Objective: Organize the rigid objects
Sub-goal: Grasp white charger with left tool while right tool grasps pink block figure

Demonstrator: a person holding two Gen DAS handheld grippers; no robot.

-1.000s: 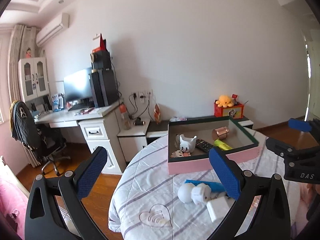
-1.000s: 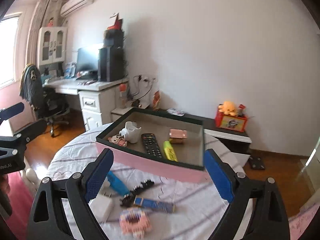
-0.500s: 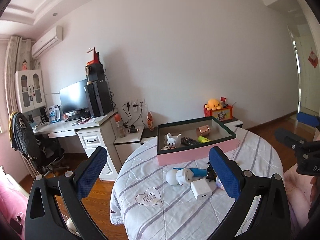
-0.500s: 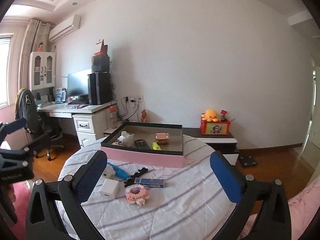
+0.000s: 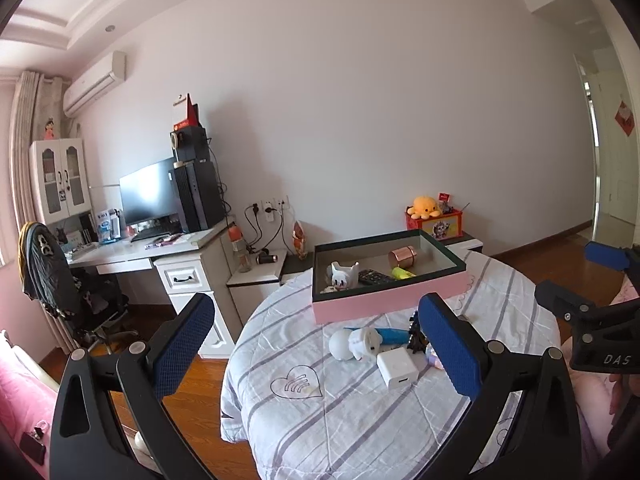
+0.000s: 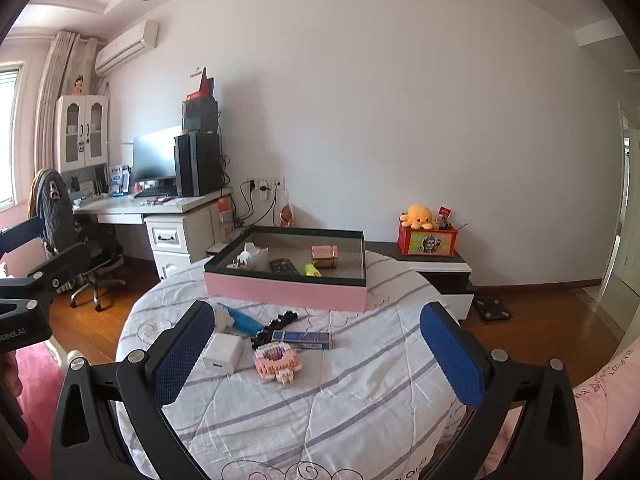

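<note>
In front of me stands a round table (image 6: 360, 408) under a white cloth with grey stripes and a stitched heart; at its far side rests a pink box (image 6: 286, 290) with a dark rim; nearer to me lie a white charger cube (image 6: 223, 353), a blue-and-white toy (image 6: 236, 319), a black jointed piece (image 6: 276, 324), a flat blue box (image 6: 303, 339) and a pink block model (image 6: 277, 361); the charger sits just beside the toy; the block model lies just in front of the blue box.
</note>
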